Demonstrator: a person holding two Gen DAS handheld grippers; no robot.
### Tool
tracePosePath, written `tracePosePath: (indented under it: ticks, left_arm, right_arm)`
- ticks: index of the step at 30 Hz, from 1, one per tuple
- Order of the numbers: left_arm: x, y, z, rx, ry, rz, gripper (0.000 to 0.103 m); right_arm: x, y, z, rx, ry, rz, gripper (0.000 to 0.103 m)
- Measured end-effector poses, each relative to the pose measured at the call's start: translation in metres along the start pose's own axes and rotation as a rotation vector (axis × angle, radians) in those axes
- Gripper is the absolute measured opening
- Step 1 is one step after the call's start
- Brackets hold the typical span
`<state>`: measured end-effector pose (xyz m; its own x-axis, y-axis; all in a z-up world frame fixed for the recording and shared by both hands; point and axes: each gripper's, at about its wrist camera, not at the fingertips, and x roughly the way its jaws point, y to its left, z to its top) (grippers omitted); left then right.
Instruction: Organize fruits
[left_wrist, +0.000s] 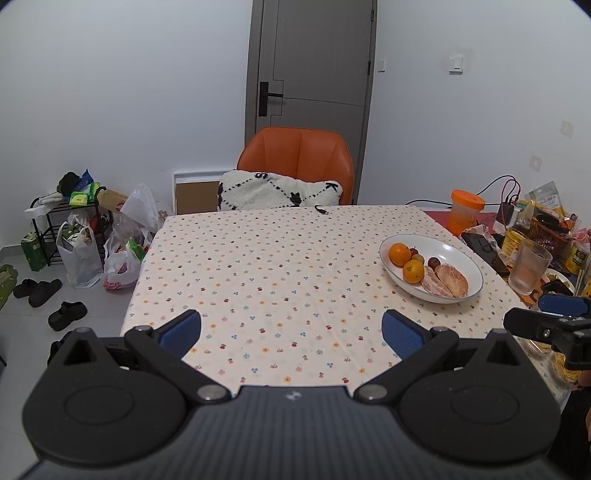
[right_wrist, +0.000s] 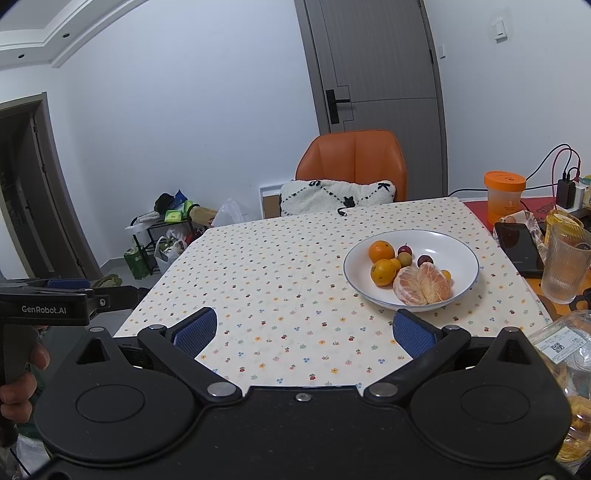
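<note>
Tablecloth (left_wrist: 266, 266): fruit bowl (right_wrist: 458, 243); tongs (right_wrist: 314, 332) apparently empty.

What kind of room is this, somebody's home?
Most likely a lived-in home dining area: a table with a flowered cloth holds a bowl of fruit, an orange chair stands behind it, and shoes and shopping bags lie on the floor.

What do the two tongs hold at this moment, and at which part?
Nothing. The left tongs and the right tongs are both open over the bare tablecloth. All the fruit lies in the white bowl.
</note>
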<state>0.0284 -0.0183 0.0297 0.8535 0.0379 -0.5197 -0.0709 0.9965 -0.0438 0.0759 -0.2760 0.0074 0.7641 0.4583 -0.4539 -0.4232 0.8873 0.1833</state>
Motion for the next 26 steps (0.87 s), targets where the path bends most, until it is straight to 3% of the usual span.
tracePosePath:
  ticks: [26]
  left_arm:
    - [0.0018,0.0001,-0.0021,0.005,-0.001,-0.009,0.103]
  right_arm:
    - [0.0015,-0.003,-0.0012,0.005,0.004,-0.004,0.103]
